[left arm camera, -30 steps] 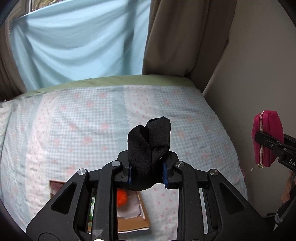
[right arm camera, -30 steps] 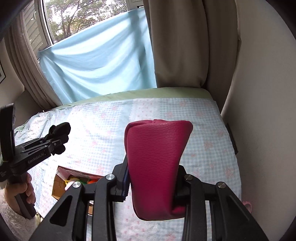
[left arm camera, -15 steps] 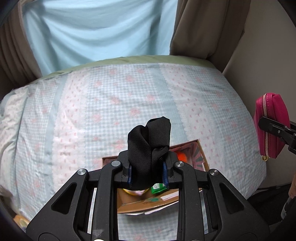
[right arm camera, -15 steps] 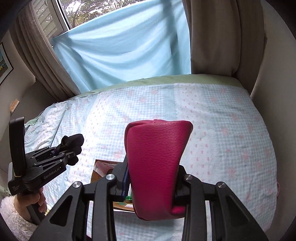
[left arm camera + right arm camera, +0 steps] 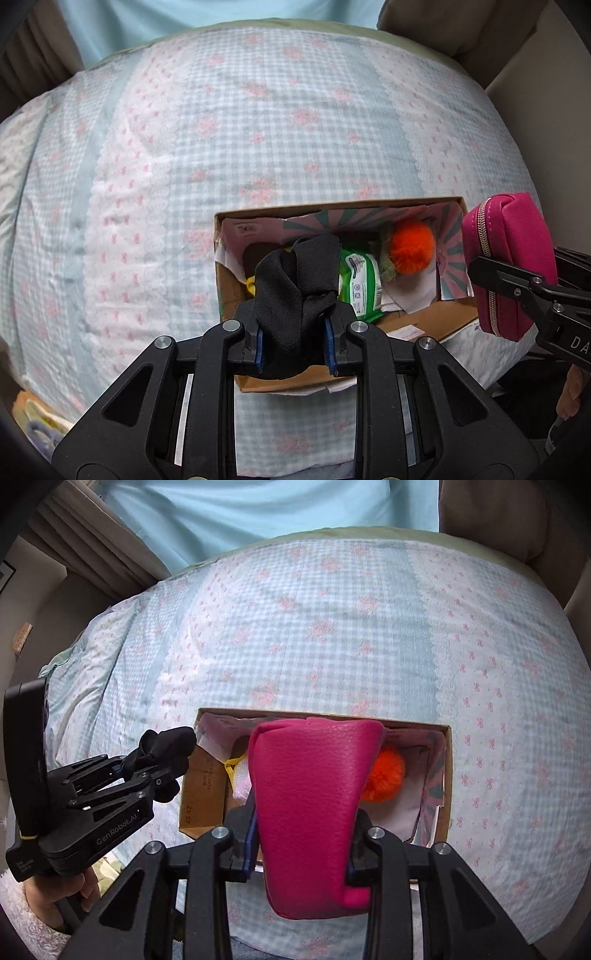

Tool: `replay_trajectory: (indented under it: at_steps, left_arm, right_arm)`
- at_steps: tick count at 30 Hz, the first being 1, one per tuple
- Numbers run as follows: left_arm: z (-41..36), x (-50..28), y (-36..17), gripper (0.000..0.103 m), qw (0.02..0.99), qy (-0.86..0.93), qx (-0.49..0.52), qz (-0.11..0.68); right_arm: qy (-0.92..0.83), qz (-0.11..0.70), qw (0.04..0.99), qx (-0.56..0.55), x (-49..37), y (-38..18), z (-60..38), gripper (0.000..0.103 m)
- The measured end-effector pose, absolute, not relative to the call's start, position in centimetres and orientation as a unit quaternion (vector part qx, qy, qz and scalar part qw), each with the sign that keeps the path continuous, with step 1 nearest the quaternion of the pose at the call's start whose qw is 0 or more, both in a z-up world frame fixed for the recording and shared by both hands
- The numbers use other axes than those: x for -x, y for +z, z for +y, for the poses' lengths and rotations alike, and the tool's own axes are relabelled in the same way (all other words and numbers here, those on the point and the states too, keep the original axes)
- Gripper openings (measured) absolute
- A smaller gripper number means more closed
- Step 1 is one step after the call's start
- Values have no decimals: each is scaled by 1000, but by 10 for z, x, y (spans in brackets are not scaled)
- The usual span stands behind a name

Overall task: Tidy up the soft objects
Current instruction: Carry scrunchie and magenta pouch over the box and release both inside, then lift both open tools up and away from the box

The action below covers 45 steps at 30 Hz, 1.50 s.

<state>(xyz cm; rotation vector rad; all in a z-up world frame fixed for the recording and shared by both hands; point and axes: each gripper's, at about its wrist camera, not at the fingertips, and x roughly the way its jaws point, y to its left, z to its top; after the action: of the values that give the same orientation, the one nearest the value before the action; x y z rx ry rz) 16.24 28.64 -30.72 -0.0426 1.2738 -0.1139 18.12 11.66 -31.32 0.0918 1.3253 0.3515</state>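
Black fabric, a bundled sock-like cloth [image 5: 295, 291], sits pinched between the narrow-set jaws of the left gripper [image 5: 293, 345], its loose top standing above the fingers. From the left wrist view it hangs over the near-left part of the cardboard box [image 5: 436, 321] that lies on the checked bedspread [image 5: 184, 147]. The right gripper [image 5: 303, 843] is clamped just as firmly on a magenta leather-look pouch [image 5: 314, 797], gripped across its lower body with the wide end forward, above the near edge of the same box.

Inside the box lie a green wipes packet [image 5: 360, 286], an orange fluffy ball [image 5: 410, 248], something yellow and some pale cloth, so room is tight. My judgement is that the step in hand is dropping both soft things in.

To do it well, lower each gripper until its load is below the rim before letting go, since limp cloth can drape over the wall and slide out onto the bed. The black bundle suits the gap at the left, near the yellow item. The pouch looks stiffer and bulkier; it fits best over the paler cloth toward the right, beside the ball, laid flat rather than on end.

Releasing one at a time keeps the two tools, which are close together, from knocking, and keeps the light box from shifting on the soft bedding.
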Motion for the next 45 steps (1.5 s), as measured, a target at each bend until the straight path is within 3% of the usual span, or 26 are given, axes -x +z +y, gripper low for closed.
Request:
replay_trajectory:
  at_steps: [7,12,14,15,16,17,19,36,41,45]
  left_arm:
    - [271,-168,-380,20,755,-64,5,652]
    - [266,-163,-398,20,752,-55,-8,657]
    - [266,-164,-393,23,756,-55,-16,653]
    - [266,-166,-389,43,758,-58,-18,650]
    - [266,-167,-384,88,761,-60,-19,645]
    - [266,-168,-380,103,764,-65,-18,642]
    - [265,-168,-373,103,768,-76,-11,636]
    - [254,-128,-334,103,793,-74,-8,605]
    - [242,-117,-290,103,811,-47,-7,583]
    - [226,-107,-229,103,841,-29,7,540]
  right_arm:
    - [143,661,734,-59,-187,-378,109,32]
    - [139,658,736,-76,-181,-375,100,35]
    - [136,649,744,-82,-180,-366,97,40]
    - [132,642,751,-87,-180,-361,95,42]
    - [129,634,757,-94,-179,-356,93,53]
    - [123,626,764,-100,-179,-352,91,75]
    - [103,615,774,-109,-177,-345,83,103]
    - [70,593,793,-117,-138,-304,45,103]
    - [96,572,808,-107,-128,-260,33,103]
    - [117,511,849,-60,-113,-189,20,103]
